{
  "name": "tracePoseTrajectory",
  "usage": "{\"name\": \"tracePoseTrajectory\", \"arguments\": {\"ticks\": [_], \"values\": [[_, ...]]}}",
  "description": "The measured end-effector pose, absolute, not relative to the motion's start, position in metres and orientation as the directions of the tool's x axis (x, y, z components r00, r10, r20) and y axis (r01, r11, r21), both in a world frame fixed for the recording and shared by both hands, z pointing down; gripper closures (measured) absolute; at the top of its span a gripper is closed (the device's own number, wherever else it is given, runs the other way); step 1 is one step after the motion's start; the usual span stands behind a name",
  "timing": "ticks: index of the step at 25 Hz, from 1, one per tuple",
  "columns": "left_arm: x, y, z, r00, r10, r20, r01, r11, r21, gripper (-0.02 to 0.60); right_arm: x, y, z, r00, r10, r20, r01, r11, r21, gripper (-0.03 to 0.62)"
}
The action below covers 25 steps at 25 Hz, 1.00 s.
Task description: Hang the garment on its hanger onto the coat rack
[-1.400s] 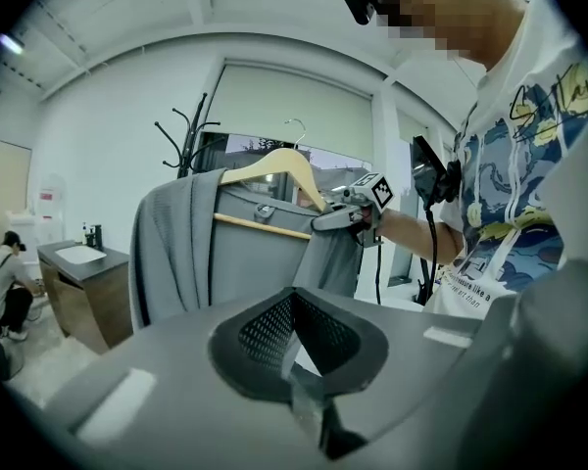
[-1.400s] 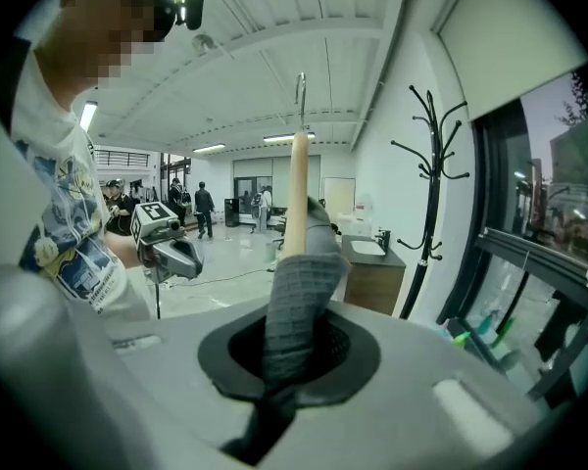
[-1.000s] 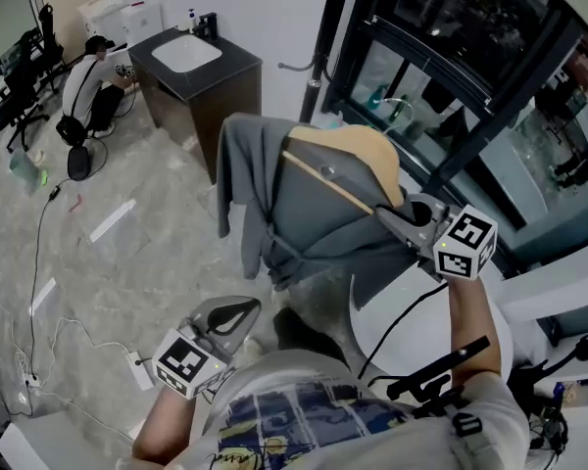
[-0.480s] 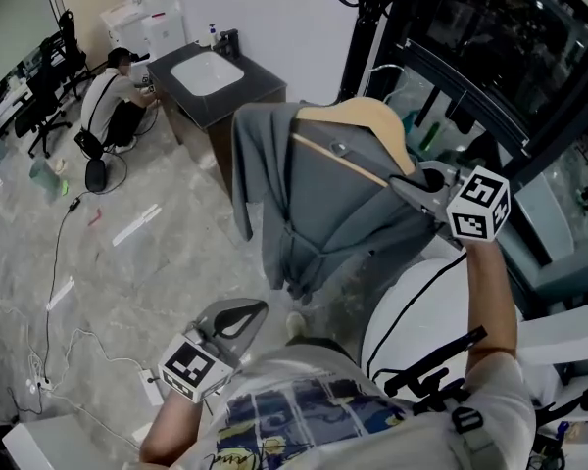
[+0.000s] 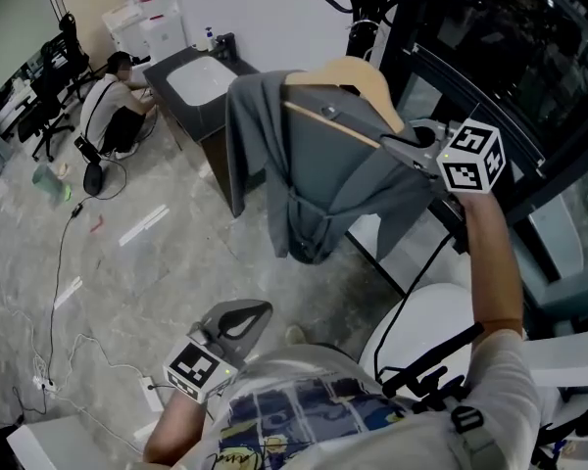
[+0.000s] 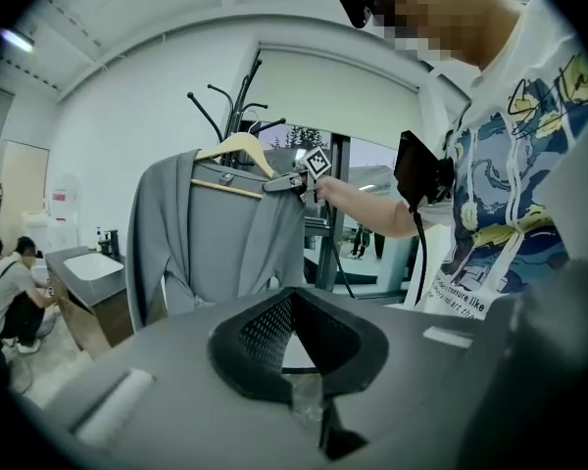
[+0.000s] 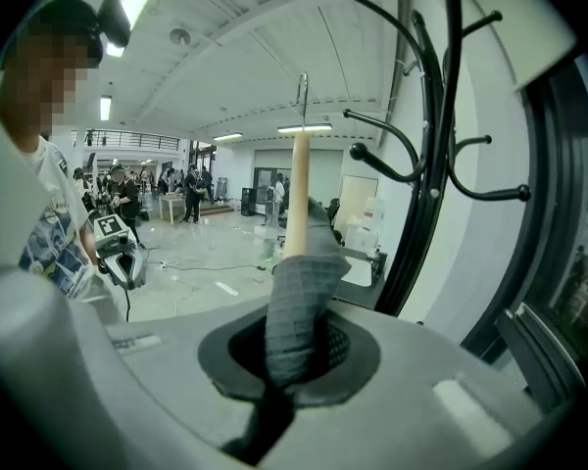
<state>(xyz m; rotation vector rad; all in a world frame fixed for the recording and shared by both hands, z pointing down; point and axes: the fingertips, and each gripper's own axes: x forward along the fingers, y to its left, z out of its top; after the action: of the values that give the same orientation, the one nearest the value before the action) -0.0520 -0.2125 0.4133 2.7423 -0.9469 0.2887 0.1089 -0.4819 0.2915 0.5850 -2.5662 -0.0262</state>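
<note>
A grey garment (image 5: 323, 164) hangs on a wooden hanger (image 5: 358, 78), held up in front of me. My right gripper (image 5: 409, 145) is shut on the garment's shoulder over the hanger's right end. In the right gripper view the fabric (image 7: 299, 302) fills the jaws, and the hanger (image 7: 296, 189) rises with its metal hook on top. The black coat rack (image 5: 366, 13) stands just behind the hanger; its curved pegs (image 7: 412, 169) are close on the right. My left gripper (image 5: 237, 319) is low by my chest, shut and empty. From it I see the garment (image 6: 216, 243) and the rack (image 6: 237, 116).
A dark sink cabinet (image 5: 201, 71) stands left of the rack, with a crouching person (image 5: 113, 101) beside it. Cables (image 5: 54, 292) trail over the marble floor. A black-framed glass partition (image 5: 500, 76) runs along the right. A white round seat (image 5: 426, 326) is below my right arm.
My right gripper has carried the garment and hanger up and forward, closer to the coat rack. The left gripper has kept low beside my body as I walked forward.
</note>
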Motion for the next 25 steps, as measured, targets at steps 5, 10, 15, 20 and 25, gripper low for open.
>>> {"name": "tracePoseTrajectory", "arguments": {"ticks": [5, 10, 15, 20, 25], "values": [[-0.045, -0.233, 0.413, 0.762, -0.592, 0.262, -0.638, -0.756, 0.147, 0.578, 0.119, -0.523, 0.301, -0.768, -0.413, 0.49, -0.414, 0.903, 0.113, 0.586], [-0.042, -0.248, 0.416, 0.754, -0.596, 0.276, -0.646, -0.747, 0.154, 0.578, 0.129, -0.554, 0.321, -0.749, -0.42, 0.512, -0.432, 0.896, 0.103, 0.586], [-0.035, -0.26, 0.417, 0.756, -0.59, 0.283, -0.643, -0.75, 0.156, 0.578, 0.136, -0.574, 0.339, -0.74, -0.413, 0.531, -0.436, 0.896, 0.089, 0.586], [-0.036, -0.265, 0.42, 0.753, -0.586, 0.299, -0.645, -0.747, 0.159, 0.578, 0.136, -0.585, 0.356, -0.732, -0.406, 0.547, -0.442, 0.894, 0.072, 0.586], [-0.041, -0.265, 0.42, 0.747, -0.593, 0.301, -0.654, -0.736, 0.172, 0.578, 0.136, -0.592, 0.362, -0.726, -0.408, 0.553, -0.444, 0.893, 0.076, 0.586]]}}
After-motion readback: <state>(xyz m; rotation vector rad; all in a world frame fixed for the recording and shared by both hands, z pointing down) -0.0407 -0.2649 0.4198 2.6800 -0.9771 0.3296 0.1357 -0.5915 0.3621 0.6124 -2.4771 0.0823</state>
